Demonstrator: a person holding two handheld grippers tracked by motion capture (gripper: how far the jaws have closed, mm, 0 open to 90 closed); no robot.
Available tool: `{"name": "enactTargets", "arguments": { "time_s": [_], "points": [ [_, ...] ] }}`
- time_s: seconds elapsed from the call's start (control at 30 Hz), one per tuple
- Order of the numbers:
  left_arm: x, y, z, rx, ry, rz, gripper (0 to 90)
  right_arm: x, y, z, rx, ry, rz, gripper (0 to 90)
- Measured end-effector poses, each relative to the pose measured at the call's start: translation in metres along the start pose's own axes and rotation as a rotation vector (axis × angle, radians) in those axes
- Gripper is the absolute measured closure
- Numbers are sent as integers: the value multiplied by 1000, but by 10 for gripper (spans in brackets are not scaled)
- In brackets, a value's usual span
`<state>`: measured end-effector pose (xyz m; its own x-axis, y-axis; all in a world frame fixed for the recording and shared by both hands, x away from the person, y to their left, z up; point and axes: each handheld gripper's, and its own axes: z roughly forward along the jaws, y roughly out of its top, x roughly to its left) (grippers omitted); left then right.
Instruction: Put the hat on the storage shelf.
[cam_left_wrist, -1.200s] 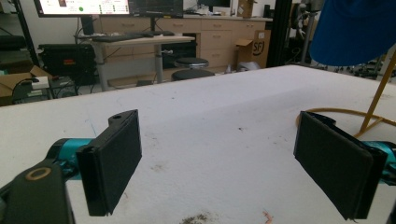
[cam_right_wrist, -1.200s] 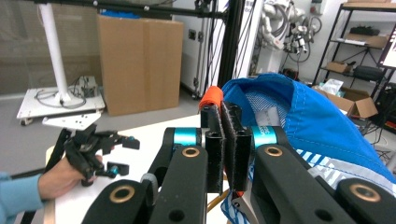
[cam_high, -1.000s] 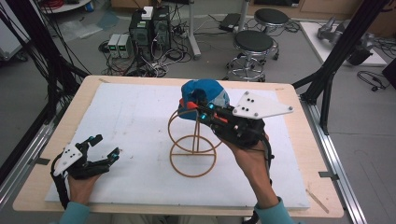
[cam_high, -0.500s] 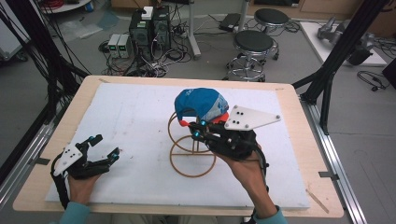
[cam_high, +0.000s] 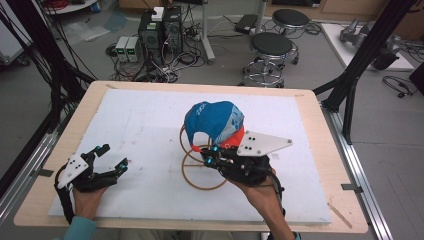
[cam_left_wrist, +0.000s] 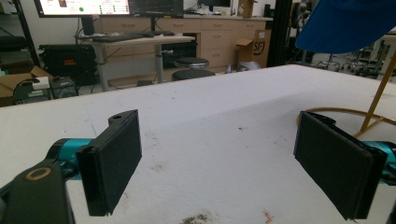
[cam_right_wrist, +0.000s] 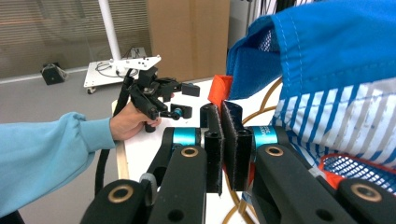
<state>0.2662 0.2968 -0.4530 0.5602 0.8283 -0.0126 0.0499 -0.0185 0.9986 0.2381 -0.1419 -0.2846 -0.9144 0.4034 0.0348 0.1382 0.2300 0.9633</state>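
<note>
At frame centre my right gripper clenches its fingers on the blue cap's orange brim over the wire stand; lower left, my left gripper rests released on the table

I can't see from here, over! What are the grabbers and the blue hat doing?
Right gripper shut on the cap by its orange brim, cap over the wire stand. Left gripper open, empty, low over the white mat. Nothing in the way.

A wooden table carries a white mat bearing a wire stand.
</note>
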Motion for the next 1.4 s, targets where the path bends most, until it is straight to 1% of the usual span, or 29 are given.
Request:
{"name": "enactTargets", "arguments": {
  "time_s": [0.27,0.37,0.43,0.5,0.57,0.63,0.73,0.77,0.83,0.9,1.0,1.17,1.23,1.4],
  "points": [
    [0,0,0,0,0,2,155,3,-13,3,17,2,-1,873],
    [0,0,0,1,0,3,154,5,-18,4,37,0,-4,874],
    [0,0,0,2,0,4,154,7,-22,5,60,-4,-14,875],
    [0,0,0,2,1,5,155,8,-27,6,71,0,-9,876],
    [0,0,0,2,1,4,155,8,-29,6,63,-3,-10,877],
    [0,0,0,3,1,4,154,8,-29,7,58,5,4,878],
    [0,0,0,3,1,4,154,9,-29,8,70,9,-6,878],
    [0,0,0,4,1,4,154,10,-29,9,67,2,-16,878],
    [0,0,0,3,1,5,155,10,-29,9,65,6,-15,878],
    [0,0,0,4,1,5,155,10,-30,11,71,8,-13,878],
    [0,0,0,3,1,4,155,11,-32,15,91,2,-29,878],
    [0,0,1,-1,2,1,155,13,-40,21,102,-4,-33,879],
    [0,0,0,1,1,1,154,13,-43,23,118,-8,-36,879],
    [0,0,0,2,0,1,155,12,-51,27,120,-10,-29,880]
  ]
}}
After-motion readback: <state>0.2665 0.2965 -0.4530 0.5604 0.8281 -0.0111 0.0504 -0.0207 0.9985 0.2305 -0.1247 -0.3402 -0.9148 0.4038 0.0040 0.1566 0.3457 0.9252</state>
